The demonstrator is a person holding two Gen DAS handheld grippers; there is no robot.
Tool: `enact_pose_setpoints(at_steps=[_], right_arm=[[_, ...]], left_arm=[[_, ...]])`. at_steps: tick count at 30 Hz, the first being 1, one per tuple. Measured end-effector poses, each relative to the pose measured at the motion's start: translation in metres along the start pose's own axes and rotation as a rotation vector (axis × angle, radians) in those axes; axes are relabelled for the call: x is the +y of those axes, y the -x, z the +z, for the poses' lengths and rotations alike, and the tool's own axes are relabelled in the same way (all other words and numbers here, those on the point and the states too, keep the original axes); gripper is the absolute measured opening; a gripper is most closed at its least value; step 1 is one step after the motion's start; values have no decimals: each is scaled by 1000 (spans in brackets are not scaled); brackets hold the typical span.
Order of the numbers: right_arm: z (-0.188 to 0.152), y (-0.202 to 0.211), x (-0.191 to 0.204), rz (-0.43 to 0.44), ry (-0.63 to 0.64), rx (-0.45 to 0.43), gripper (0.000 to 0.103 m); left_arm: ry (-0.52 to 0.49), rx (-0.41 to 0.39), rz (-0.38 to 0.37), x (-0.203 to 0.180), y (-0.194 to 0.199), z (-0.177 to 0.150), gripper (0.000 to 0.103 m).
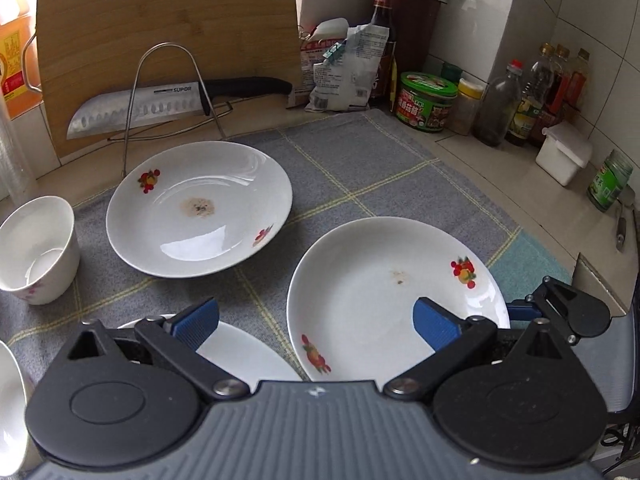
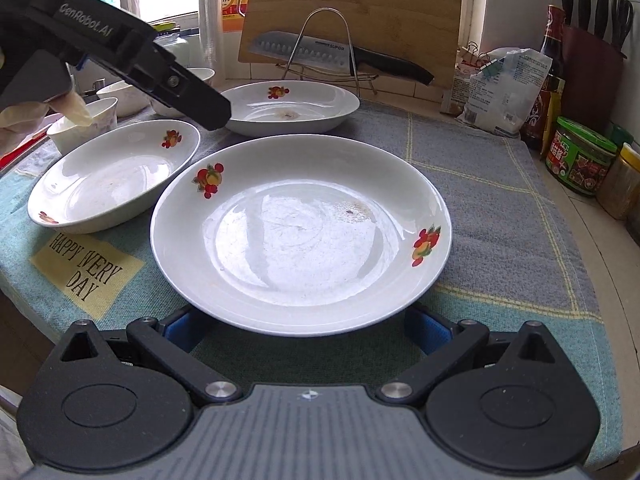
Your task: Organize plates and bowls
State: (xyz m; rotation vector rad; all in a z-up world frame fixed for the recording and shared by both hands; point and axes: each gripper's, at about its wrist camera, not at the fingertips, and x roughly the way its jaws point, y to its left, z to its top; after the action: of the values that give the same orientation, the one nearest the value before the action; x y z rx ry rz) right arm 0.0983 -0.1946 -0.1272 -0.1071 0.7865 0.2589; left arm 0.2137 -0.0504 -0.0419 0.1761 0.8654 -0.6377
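Right gripper fingers spread at near plate rim; left gripper spread, empty; glazed rim risked slipping from shallow pinch.

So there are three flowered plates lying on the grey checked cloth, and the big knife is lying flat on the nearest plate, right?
Not quite. The three plates, near, left and far, do lie on the cloth, but the knife is not on any plate. It rests in the wire rack in front of the wooden cutting board, behind the plates. The right wrist view shows this.
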Motion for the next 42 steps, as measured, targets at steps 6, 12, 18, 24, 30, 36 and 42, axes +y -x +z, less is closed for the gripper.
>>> enact_pose_setpoints(at_steps=[6, 12, 18, 24, 30, 36, 42], right_arm=[[1, -1, -2, 18, 19, -3, 103], [-2, 0, -2, 21, 24, -14, 103], [-5, 3, -2, 22, 24, -31, 103], [-8, 5, -1, 16, 21, -47, 103], [-11, 7, -2, 17, 23, -54, 103], [-9, 6, -6, 39, 41, -50, 103], [-11, 6, -5, 44, 47, -55, 103]], left_arm=[[43, 95, -89, 1, -28, 20, 102], [72, 167, -121, 0, -57, 34, 102], [38, 256, -170, 2, -79, 41, 102], [-32, 309, -193, -1, -93, 43, 102], [-49, 354, -220, 1, -103, 46, 102], [-80, 400, -256, -1, -107, 51, 102], [-139, 429, -249, -6, -110, 54, 102]])
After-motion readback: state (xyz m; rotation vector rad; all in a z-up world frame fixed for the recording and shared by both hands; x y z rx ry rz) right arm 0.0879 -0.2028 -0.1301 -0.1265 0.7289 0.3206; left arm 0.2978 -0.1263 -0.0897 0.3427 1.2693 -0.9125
